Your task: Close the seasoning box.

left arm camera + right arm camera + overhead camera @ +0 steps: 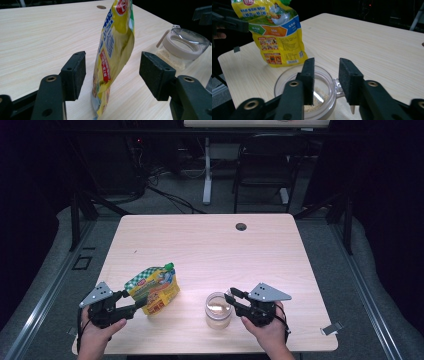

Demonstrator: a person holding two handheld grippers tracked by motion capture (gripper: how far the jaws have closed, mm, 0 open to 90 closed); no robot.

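Note:
A yellow and green stand-up pouch (155, 287) with a green cap stands upright at the table's front left. My left gripper (136, 300) is open, its pads either side of the pouch (115, 50) without touching it. To the right of the pouch stands a clear glass jar (218, 309) with pale powder at its bottom and no lid on. My right gripper (232, 299) is at the jar's right rim. In the right gripper view, its jaws (325, 82) stand apart above the jar (284, 77) and its side clasp, pressing on nothing. The pouch (274, 37) is behind.
The light wooden table (210, 250) has a round cable hole (241, 226) near its far edge. A dark chair (265, 165) and a white desk leg (207, 170) stand on the floor beyond. The front edge runs just under both hands.

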